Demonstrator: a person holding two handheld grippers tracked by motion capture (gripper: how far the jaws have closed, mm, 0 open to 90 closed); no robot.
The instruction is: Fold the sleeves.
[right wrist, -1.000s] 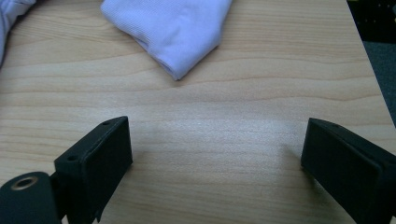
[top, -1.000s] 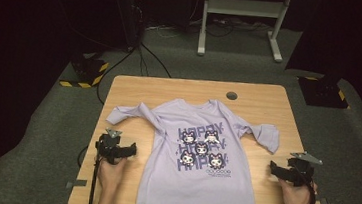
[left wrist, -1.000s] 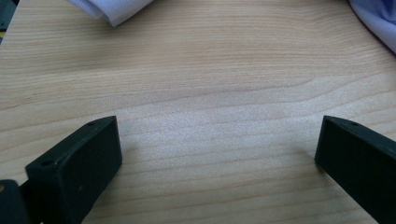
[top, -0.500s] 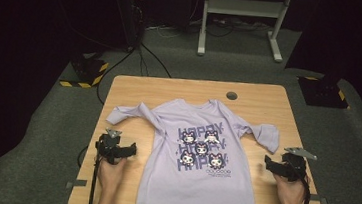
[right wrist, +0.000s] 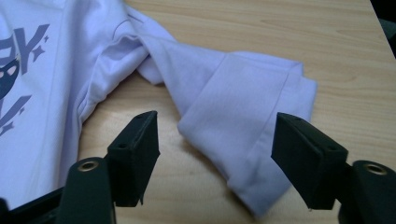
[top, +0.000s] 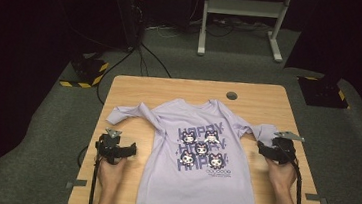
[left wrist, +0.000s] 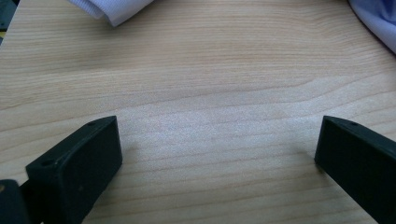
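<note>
Dim room, grey floor (top: 360, 149), perhaps carpeted

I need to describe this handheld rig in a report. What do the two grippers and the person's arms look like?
Both are black handheld units. The left gripper and right gripper each carry a small grey three-cornered plate on top, and a dark cable trails back along each forearm. In the gripper views the jaws are blocky matte-black pads with small round holes near the edges. The forearms are bare, with no sleeves in sight.

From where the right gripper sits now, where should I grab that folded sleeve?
Grip the sleeve at its doubled-over cuff end, coming in low from the table's right edge. The fold lies flat with its near corner between the right gripper jaws, which have just been closing but do not yet press it. That thick folded edge probably gives the best bite.
</note>
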